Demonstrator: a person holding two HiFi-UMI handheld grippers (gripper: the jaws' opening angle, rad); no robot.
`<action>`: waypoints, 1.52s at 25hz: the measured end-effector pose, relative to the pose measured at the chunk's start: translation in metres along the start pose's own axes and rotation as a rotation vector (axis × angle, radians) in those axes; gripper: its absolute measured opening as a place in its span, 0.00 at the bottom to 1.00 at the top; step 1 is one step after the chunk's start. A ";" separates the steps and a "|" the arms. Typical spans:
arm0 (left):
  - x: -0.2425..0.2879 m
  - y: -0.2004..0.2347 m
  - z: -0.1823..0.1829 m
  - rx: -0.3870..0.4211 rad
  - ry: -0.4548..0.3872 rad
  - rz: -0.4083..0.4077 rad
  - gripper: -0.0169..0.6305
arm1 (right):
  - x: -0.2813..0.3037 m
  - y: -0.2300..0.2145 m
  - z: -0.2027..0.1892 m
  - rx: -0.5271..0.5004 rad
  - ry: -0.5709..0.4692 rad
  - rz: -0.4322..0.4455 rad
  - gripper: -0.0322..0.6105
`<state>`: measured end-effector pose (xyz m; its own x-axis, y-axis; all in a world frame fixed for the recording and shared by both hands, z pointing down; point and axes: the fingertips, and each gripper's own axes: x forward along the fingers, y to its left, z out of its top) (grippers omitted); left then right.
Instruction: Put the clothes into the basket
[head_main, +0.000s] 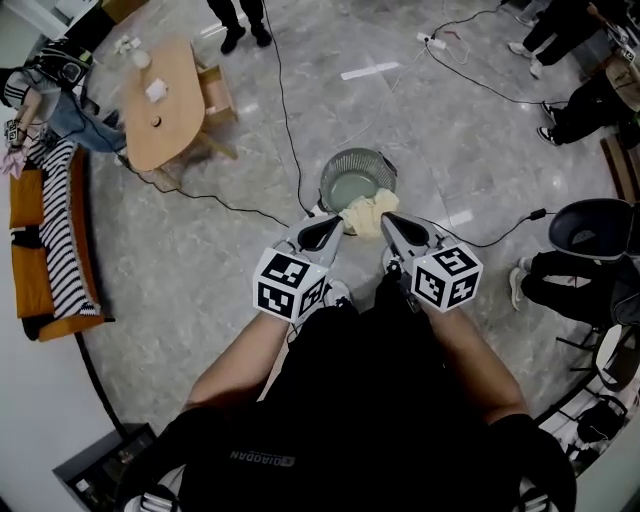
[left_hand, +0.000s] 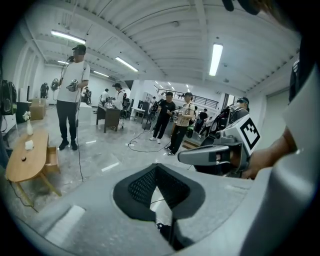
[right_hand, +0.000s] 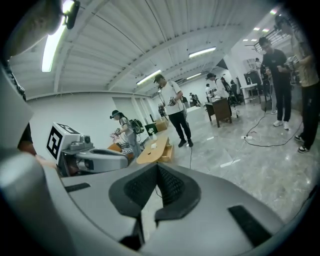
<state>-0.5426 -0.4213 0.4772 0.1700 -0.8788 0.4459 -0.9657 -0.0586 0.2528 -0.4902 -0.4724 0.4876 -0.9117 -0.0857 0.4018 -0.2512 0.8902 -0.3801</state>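
Jaws pressed together with nothing between them, on left gripper (head_main: 324, 232) and right gripper (head_main: 400, 231) alike, side by side above the grey floor (head_main: 200, 260). Just beyond the tips, pale yellow cloth (head_main: 370, 212) bunched at the near rim of the round basket (head_main: 386, 162), perhaps draped over it; hard to say. Farther left, wooden table (head_main: 160, 100); striped clothes (head_main: 60, 230) on orange sofa (head_main: 30, 285).

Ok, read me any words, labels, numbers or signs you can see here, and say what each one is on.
No text reads clearly.
White print on the person's black top: upside down in the head view, too small to read.
On the cubes of the left gripper and right gripper: black-and-white square patterns, no letters or numbers.
No other writing can be made out.
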 end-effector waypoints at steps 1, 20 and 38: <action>-0.001 -0.002 0.000 0.003 -0.004 -0.002 0.02 | -0.004 0.001 0.000 -0.003 -0.009 -0.003 0.07; 0.001 -0.052 0.024 -0.046 -0.099 0.121 0.02 | -0.067 -0.015 0.017 -0.071 -0.007 0.097 0.07; 0.016 -0.121 -0.007 -0.050 -0.028 0.193 0.02 | -0.125 -0.049 -0.028 -0.084 0.070 0.130 0.07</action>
<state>-0.4214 -0.4253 0.4595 -0.0239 -0.8843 0.4663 -0.9688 0.1355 0.2073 -0.3548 -0.4928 0.4795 -0.9090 0.0616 0.4122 -0.1018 0.9262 -0.3629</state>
